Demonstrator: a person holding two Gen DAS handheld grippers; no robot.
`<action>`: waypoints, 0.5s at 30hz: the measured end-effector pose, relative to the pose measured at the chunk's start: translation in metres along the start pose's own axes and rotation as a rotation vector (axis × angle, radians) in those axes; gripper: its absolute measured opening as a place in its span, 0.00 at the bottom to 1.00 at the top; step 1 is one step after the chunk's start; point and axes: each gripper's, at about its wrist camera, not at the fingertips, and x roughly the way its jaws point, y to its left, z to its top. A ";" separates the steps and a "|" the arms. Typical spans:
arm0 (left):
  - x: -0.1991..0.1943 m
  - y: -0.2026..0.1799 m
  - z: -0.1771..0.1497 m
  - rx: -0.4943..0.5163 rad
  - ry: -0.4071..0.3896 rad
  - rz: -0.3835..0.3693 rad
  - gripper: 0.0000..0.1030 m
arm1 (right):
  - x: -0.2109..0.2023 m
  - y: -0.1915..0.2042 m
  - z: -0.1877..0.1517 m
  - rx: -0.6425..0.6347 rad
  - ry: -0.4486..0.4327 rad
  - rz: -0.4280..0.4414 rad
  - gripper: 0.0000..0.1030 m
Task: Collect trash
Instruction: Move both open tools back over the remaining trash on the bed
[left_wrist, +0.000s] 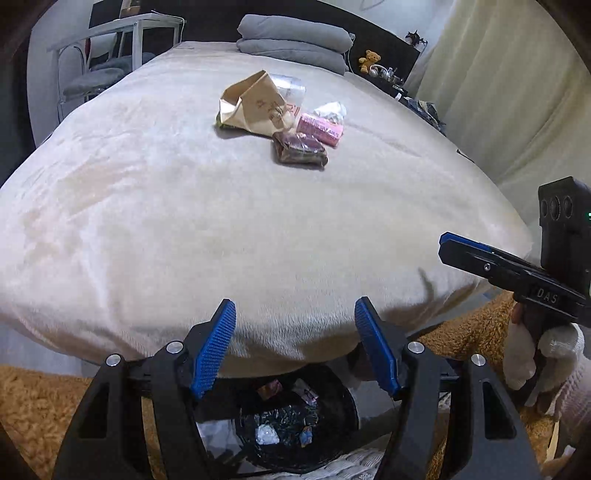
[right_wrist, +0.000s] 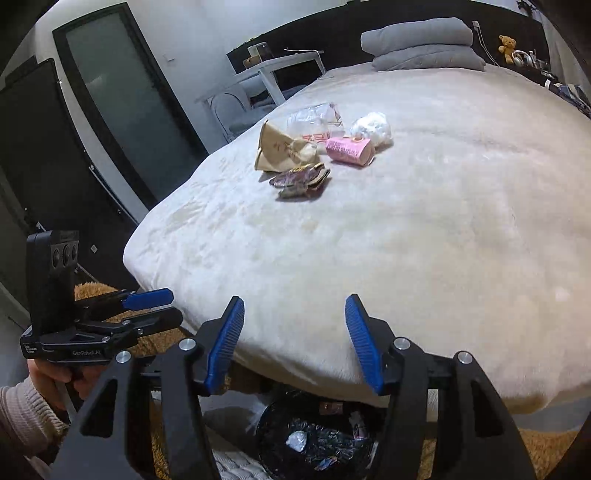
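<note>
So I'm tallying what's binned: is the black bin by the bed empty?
Not empty. The black bin already holds several wrappers and crumpled scraps, visible in both wrist views.

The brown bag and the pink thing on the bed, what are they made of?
The brown bag looks like matte paper: it holds sharp creases and has printing on it. The pink thing seems to be a printed paper or thin plastic wrapper, rolled up; its surface is too small to tell which.
</note>
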 end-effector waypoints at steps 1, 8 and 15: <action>-0.002 0.003 0.008 -0.001 -0.007 0.000 0.72 | 0.003 -0.006 0.010 0.014 0.005 0.011 0.56; 0.018 0.002 0.047 0.001 -0.012 -0.005 0.76 | 0.018 -0.018 0.054 -0.006 -0.003 0.023 0.58; 0.046 -0.012 0.089 0.080 -0.013 0.003 0.76 | 0.038 -0.027 0.097 -0.046 -0.014 0.038 0.61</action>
